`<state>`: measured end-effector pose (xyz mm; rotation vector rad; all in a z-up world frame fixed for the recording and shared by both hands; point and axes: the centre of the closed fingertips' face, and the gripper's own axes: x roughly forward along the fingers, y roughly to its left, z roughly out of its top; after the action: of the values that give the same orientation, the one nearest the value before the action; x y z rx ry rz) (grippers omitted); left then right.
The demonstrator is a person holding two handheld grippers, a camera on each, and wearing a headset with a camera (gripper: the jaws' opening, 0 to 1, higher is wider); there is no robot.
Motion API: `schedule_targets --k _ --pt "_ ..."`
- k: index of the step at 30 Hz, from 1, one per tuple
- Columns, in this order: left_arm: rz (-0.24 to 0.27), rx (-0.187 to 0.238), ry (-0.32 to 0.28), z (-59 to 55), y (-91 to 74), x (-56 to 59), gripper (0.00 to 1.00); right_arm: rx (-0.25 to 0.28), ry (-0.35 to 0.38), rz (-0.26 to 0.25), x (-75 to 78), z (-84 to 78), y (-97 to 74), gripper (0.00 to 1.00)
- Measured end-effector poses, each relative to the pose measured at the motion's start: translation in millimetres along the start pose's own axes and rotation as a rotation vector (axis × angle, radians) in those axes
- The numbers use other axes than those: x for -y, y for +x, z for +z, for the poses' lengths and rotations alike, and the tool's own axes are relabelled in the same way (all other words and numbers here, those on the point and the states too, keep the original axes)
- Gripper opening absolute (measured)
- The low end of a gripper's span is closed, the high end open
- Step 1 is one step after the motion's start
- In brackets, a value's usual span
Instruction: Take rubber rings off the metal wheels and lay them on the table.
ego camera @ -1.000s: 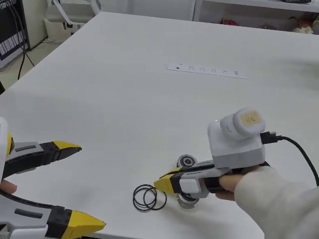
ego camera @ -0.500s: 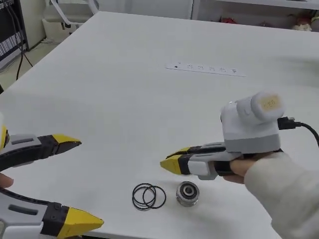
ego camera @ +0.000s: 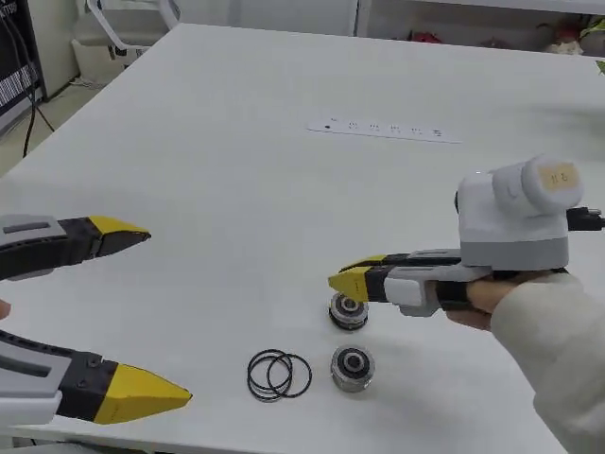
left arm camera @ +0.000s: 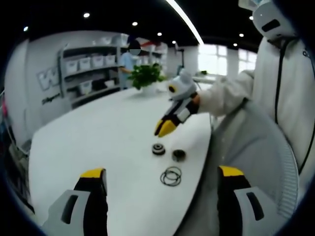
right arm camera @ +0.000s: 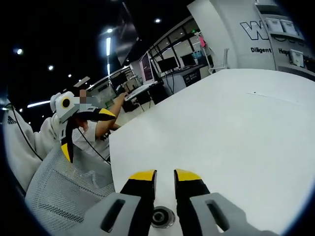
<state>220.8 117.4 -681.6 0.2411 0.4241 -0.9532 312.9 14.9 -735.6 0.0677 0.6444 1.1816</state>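
Two yellow-tipped jaws of the left gripper stand wide apart at the near left over the bench, much as they did a second ago, with nothing between them. Just right of them, near the front edge, a small heap of thin black rubber rings lies flat and overlapping, in the same spot beside the near metal wheel as before. That wheel is a short, shiny cylinder with a dark centre, standing on its flat face just beside the rings. A little farther off stands the second metal wheel, of like shape and apart from the first. The right gripper, which a second ago reached low over the near wheel and the rings, has drawn up and to the right. Its tip now hangs just above the far wheel, its black-and-yellow jaws nearly together, a narrow slit between them and nothing held. Far across the smooth white top lies a long white power strip.
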Motion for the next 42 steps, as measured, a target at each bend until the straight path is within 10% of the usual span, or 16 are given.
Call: schedule_targets --k 29,42 --pt "-0.099 0.076 0.211 77.7 46.2 -22.2 0.90 -0.026 0.057 -0.100 40.6 -24.4 -16.9 0.12" --pt "-0.131 0.106 0.273 89.2 92.1 -19.0 0.79 -0.059 0.070 -0.105 47.0 -37.8 -16.2 0.13"
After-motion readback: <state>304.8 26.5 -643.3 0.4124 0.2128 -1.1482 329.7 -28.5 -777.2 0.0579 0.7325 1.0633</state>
